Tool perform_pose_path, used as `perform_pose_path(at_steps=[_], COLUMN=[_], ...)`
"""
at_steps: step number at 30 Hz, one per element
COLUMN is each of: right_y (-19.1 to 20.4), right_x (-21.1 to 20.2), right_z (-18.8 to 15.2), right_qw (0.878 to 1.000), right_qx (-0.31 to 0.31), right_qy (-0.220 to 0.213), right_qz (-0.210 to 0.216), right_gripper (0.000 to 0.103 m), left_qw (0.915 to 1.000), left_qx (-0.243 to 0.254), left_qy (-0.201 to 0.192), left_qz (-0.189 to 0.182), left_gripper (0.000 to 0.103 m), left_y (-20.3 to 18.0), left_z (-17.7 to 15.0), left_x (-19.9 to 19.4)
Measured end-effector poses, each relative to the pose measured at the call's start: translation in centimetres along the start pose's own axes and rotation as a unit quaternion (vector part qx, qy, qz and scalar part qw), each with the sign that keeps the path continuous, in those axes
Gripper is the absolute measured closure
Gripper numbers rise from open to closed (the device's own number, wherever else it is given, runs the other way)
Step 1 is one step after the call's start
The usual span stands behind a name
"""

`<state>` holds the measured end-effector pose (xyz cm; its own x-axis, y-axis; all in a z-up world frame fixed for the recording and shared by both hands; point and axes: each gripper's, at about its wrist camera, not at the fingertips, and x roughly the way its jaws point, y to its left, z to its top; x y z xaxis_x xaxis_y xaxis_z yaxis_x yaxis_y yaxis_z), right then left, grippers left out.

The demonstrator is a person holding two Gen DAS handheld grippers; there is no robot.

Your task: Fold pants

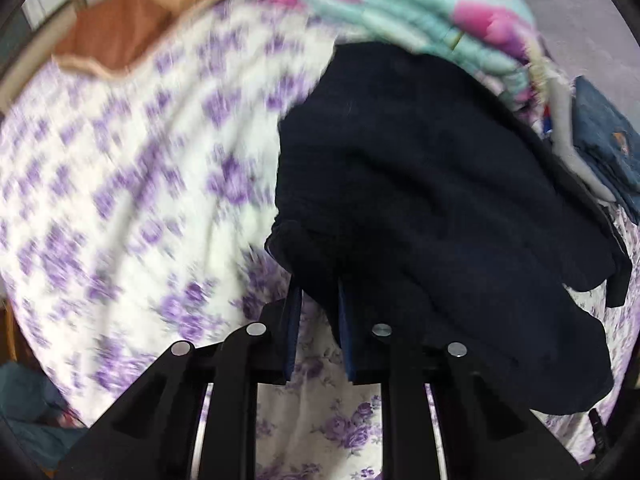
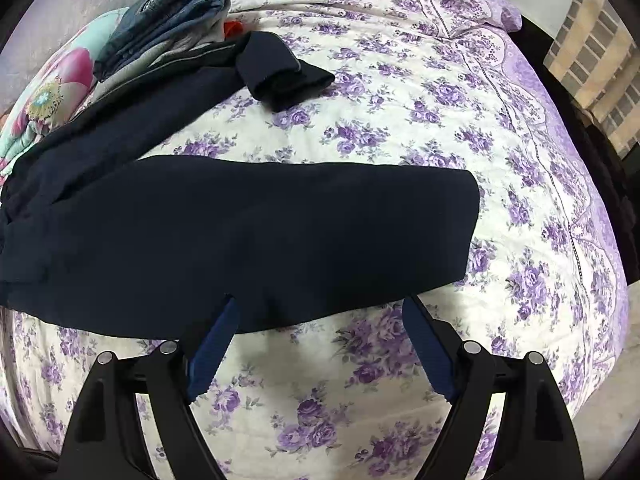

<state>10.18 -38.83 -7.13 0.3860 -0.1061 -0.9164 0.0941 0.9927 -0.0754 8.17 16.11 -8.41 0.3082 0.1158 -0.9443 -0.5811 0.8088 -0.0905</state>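
The left gripper [image 1: 318, 280] is clamped narrow on an edge of the dark pants [image 1: 432, 208], which rise bunched off the bedspread [image 1: 132, 168]; this view is blurred. Only the right wrist view shows the pants [image 2: 240, 240] spread flat across the bedspread [image 2: 400, 100], with the right gripper [image 2: 320, 304] spread wide over their near edge, gripping nothing. Folded jeans [image 2: 172, 12] lie beyond the pants.

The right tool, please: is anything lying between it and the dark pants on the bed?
Nothing visible does. The right tool hangs open at the near edge of the dark pants, with only bare floral bedspread around; the folded jeans sit far behind.
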Motion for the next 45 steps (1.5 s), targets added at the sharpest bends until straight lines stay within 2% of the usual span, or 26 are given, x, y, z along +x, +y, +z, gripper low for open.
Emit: perform_pose_path(at_steps=[2, 4, 7, 8, 10, 12, 16, 17, 18, 19, 20, 22, 23, 25, 26, 28, 29, 30, 31, 33, 34, 35, 37, 40, 43, 45], right_y=[-0.8, -1.7, -3.9, -4.6, -5.6, -6.5, -7.8, -8.0, -8.0, -7.9, -7.8, -7.9, -7.9, -8.5, -8.9, -9.9, -10.2, -10.3, -10.2, -10.2, -10.1, -10.1, -10.2, -10.5, -11.2, -11.5], right_x=[0.3, 0.7, 1.3, 1.4, 1.8, 2.2, 4.5, 5.0, 5.3, 5.6, 5.8, 4.7, 3.6, 2.6, 2.4, 2.3, 2.3, 2.2, 2.0, 1.3, 1.4, 1.7, 1.9, 2.0, 2.4, 3.3], right_z=[-0.2, -0.3, -0.8, -1.0, -1.2, -1.3, -0.6, -0.2, 0.2, 0.7, 1.1, 1.4, 1.7, 1.9, 1.9, 1.8, 1.6, 1.4, 1.2, 0.6, 0.5, 0.4, -0.1, -0.6, -1.3, -1.4], right_qw=[1.0, 0.999, 0.994, 0.993, 0.99, 0.986, 0.975, 0.971, 0.968, 0.966, 0.964, 0.964, 0.968, 0.971, 0.971, 0.968, 0.967, 0.968, 0.969, 0.97, 0.97, 0.97, 0.968, 0.965, 0.959, 0.954], right_qx=[0.017, 0.044, 0.102, 0.119, 0.14, 0.163, 0.218, 0.236, 0.244, 0.249, 0.252, 0.255, 0.242, 0.231, 0.231, 0.238, 0.239, 0.237, 0.236, 0.234, 0.231, 0.231, 0.238, 0.244, 0.263, 0.28], right_qy=[0.005, 0.01, 0.02, 0.022, 0.025, 0.024, 0.018, 0.013, 0.011, 0.021, 0.034, 0.01, -0.007, -0.02, -0.02, -0.007, 0.004, 0.008, 0.002, -0.023, -0.02, -0.012, -0.004, 0.001, 0.008, 0.015], right_qz=[0.001, 0.001, 0.012, 0.009, 0.006, 0.014, 0.037, 0.048, 0.057, 0.07, 0.08, 0.077, 0.062, 0.058, 0.059, 0.079, 0.087, 0.085, 0.076, 0.063, 0.066, 0.073, 0.082, 0.092, 0.104, 0.108], right_gripper=[0.016, 0.013, 0.012, 0.012, 0.012, 0.008, 0.009, 0.021, 0.068, 0.093, 0.103, 0.103, 0.103, 0.103, 0.103, 0.097, 0.079, 0.037, 0.026, 0.024, 0.024, 0.024, 0.024, 0.024, 0.024, 0.024], left_qw=[0.9998, 0.999, 0.9989, 0.9992, 0.9991, 0.9983, 0.996, 0.9958, 0.9959, 0.9958, 0.9956, 0.9944, 0.9942, 0.9937, 0.9931, 0.9895, 0.9884, 0.9882, 0.9881, 0.9859, 0.985, 0.9839, 0.988, 0.9966, 0.997, 0.9948], left_qx=[-0.011, -0.033, -0.038, -0.034, -0.031, -0.04, -0.056, -0.057, -0.06, -0.063, -0.068, -0.082, -0.083, -0.079, -0.078, -0.084, -0.088, -0.092, -0.096, -0.112, -0.118, -0.121, -0.102, -0.056, -0.052, -0.067], left_qy=[-0.011, -0.003, 0.014, 0.015, 0.026, 0.033, 0.046, 0.047, 0.046, 0.045, 0.043, 0.038, 0.038, 0.045, 0.056, 0.086, 0.092, 0.093, 0.094, 0.099, 0.1, 0.102, 0.091, 0.044, 0.012, 0.018], left_qz=[-0.013, -0.029, -0.023, -0.018, -0.013, -0.025, -0.052, -0.053, -0.05, -0.048, -0.048, -0.055, -0.057, -0.065, -0.067, -0.08, -0.082, -0.079, -0.074, -0.075, -0.076, -0.083, -0.073, -0.042, -0.056, -0.075], left_gripper=[0.087, 0.087, 0.087, 0.087, 0.086, 0.085, 0.081, 0.08, 0.078, 0.073, 0.067, 0.061, 0.06, 0.057, 0.051, 0.05, 0.05, 0.05, 0.05, 0.052, 0.06, 0.077, 0.089, 0.093, 0.094, 0.094], left_y=[0.5, 1.2, 1.8, 2.3, 2.3, 2.7, 4.6, 5.0, 5.5, 6.0, 6.4, 7.2, 7.4, 7.2, 6.8, 5.9, 5.7, 5.5, 5.3, 5.2, 5.1, 5.0, 4.0, 2.2, 2.1, 2.5], left_z=[0.1, 0.4, -0.1, -1.3, -1.7, -1.8, -2.4, -2.6, -2.7, -3.0, -3.1, -3.3, -3.6, -3.9, -4.0, -4.1, -4.2, -4.1, -3.9, -3.1, -2.8, -2.5, -1.9, -1.6, -1.3, -0.8], left_x=[-0.8, -0.1, 1.6, 1.5, 1.9, 2.3, 1.7, 1.6, 1.3, 1.0, 0.7, 0.4, 0.2, 0.4, 1.0, 1.8, 2.3, 2.8, 3.3, 4.3, 4.5, 4.5, 3.8, 0.9, -2.0, -2.4])
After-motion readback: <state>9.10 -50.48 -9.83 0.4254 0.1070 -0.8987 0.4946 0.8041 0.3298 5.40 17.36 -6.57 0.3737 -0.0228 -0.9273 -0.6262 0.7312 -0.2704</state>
